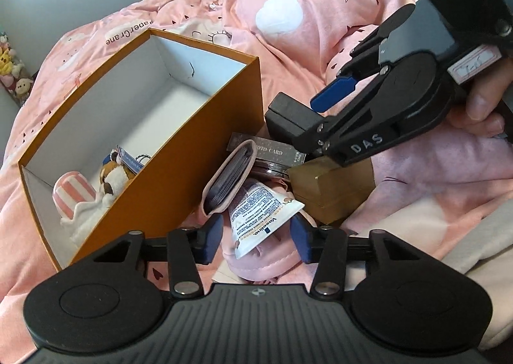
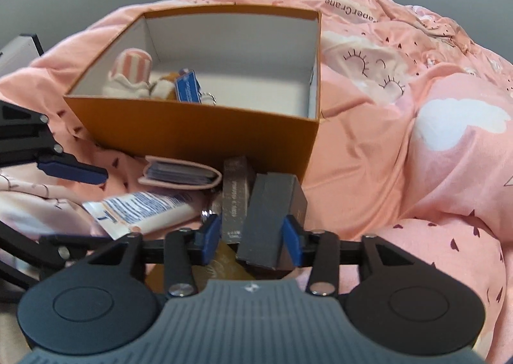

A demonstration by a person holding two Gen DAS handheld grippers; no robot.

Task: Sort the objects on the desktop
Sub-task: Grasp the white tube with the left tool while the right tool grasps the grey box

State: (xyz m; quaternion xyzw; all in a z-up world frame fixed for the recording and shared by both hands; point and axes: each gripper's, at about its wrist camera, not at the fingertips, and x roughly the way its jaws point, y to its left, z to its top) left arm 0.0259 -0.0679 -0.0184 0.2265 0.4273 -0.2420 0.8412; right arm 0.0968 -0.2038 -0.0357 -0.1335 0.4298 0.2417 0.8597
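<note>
An open orange box point(image 1: 179, 152) point(image 2: 205, 136) stands on the pink bedspread and holds a striped sock point(image 1: 72, 192) point(image 2: 133, 65), a plush toy point(image 1: 113, 176) and a blue tag point(image 2: 187, 88). Beside it lie a pink card wallet point(image 1: 229, 178) point(image 2: 182, 174), a Vaseline tube point(image 1: 259, 215) point(image 2: 144, 208), a silver photo-card box point(image 1: 272, 150) point(image 2: 235, 200) and a gold box point(image 1: 333, 189). My right gripper point(image 2: 253, 234) point(image 1: 323, 114) is shut on a black box point(image 2: 272, 219) point(image 1: 290, 114), held above the pile. My left gripper point(image 1: 256, 234) is open around the tube's end.
The pink bedspread point(image 2: 416, 139) rises in folds around the box. A pink fabric piece point(image 1: 266, 259) lies under the tube. Plush toys point(image 1: 9, 65) sit by the grey wall at the far left.
</note>
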